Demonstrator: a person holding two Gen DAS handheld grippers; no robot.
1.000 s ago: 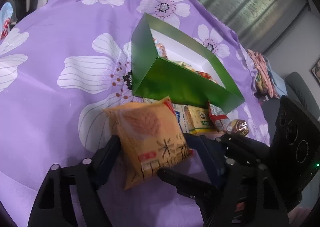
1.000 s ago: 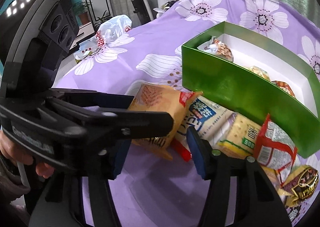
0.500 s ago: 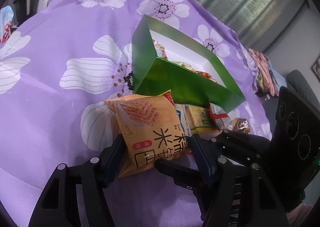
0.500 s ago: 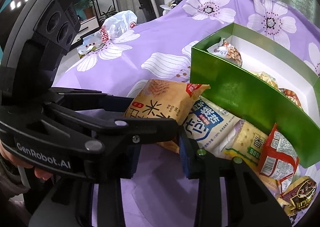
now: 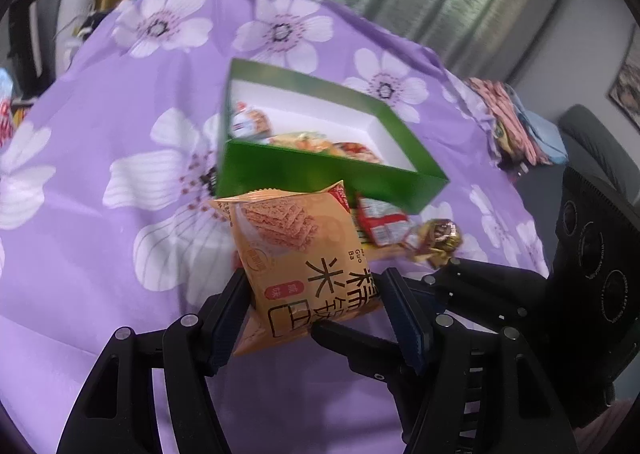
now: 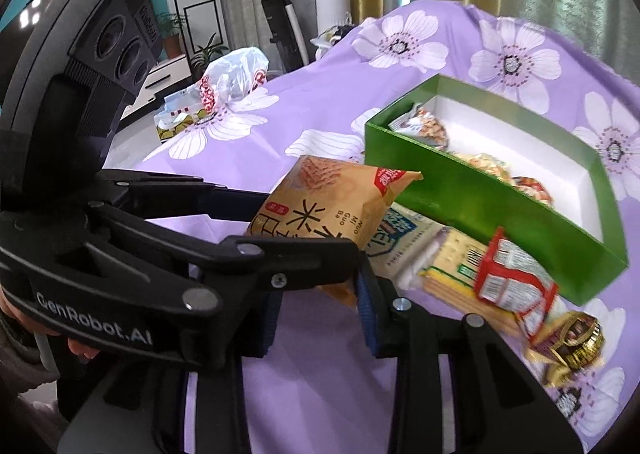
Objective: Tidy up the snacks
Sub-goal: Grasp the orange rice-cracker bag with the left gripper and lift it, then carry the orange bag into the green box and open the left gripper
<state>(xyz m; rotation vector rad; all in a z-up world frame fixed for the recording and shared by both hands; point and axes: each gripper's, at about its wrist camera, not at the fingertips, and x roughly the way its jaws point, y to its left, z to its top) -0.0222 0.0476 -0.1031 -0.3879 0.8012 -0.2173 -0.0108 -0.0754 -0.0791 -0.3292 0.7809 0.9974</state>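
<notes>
An orange rice-cracker bag [image 5: 304, 254] hangs above the purple flowered cloth, just in front of the green box [image 5: 320, 169]. My left gripper [image 5: 314, 286] is shut on the bag's lower half, one pad on each side. In the right wrist view the bag [image 6: 332, 201] has its lower corner between the blue pads of my right gripper [image 6: 320, 310], which is shut on it. One of the right gripper's fingers [image 5: 352, 338] reaches under the bag. The box [image 6: 480, 201] holds several wrapped snacks.
Loose snacks lie along the box's near wall: a blue-and-white cracker pack [image 6: 400, 234], a yellow pack [image 6: 452, 266], a red packet [image 6: 508, 278] and a gold candy [image 6: 572, 342]. A plastic bag [image 6: 232, 73] sits at the cloth's far left edge. Clothes [image 5: 508, 117] lie beyond the right edge.
Both grippers closed on the orange bag and lifted it off the cloth. The bag tipped more upright and now hangs nearer the green box.
</notes>
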